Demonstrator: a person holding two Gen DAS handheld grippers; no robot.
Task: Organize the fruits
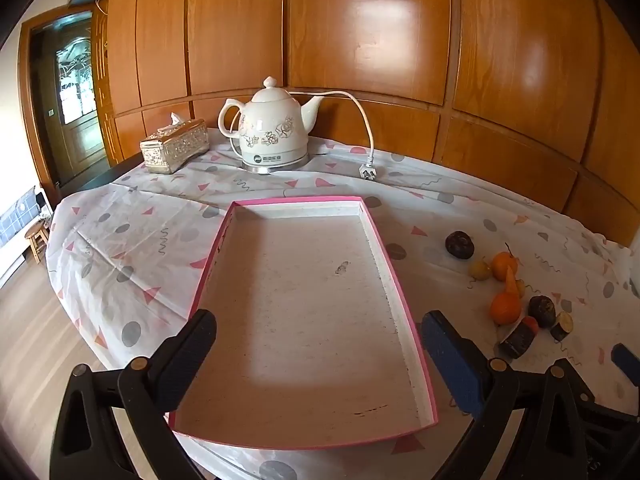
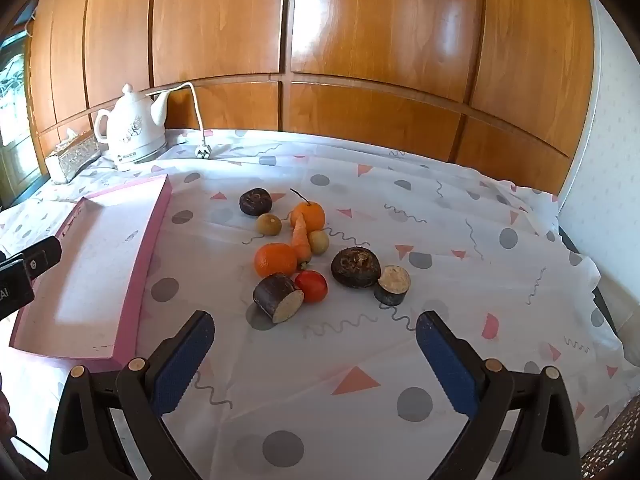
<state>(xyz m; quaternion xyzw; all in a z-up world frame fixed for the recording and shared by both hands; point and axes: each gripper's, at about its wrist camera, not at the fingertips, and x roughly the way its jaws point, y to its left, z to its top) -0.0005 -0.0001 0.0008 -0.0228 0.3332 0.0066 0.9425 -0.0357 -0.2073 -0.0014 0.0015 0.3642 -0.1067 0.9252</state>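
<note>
A shallow pink-rimmed tray (image 1: 240, 216) (image 2: 160, 216) lies on the patterned tablecloth with nothing in it. My left gripper (image 1: 316, 344) hovers open over its near half. To the tray's right sits a loose cluster of produce: two oranges (image 2: 275, 259) (image 2: 310, 215), a carrot (image 2: 301, 240), a red tomato (image 2: 312, 286), two small yellow-green fruits (image 2: 269, 224) (image 2: 319, 242), two dark round fruits (image 2: 255, 201) (image 2: 355, 267) and two cut dark cylinders (image 2: 278, 297) (image 2: 394, 284). My right gripper (image 2: 314, 338) is open just in front of the cluster, touching nothing.
A white ceramic electric kettle (image 1: 274, 134) (image 2: 134, 128) with a loose cord and plug (image 1: 367, 172) stands at the back by the wooden wall panels. A silver tissue box (image 1: 175, 146) sits left of it. The table edge drops off at left.
</note>
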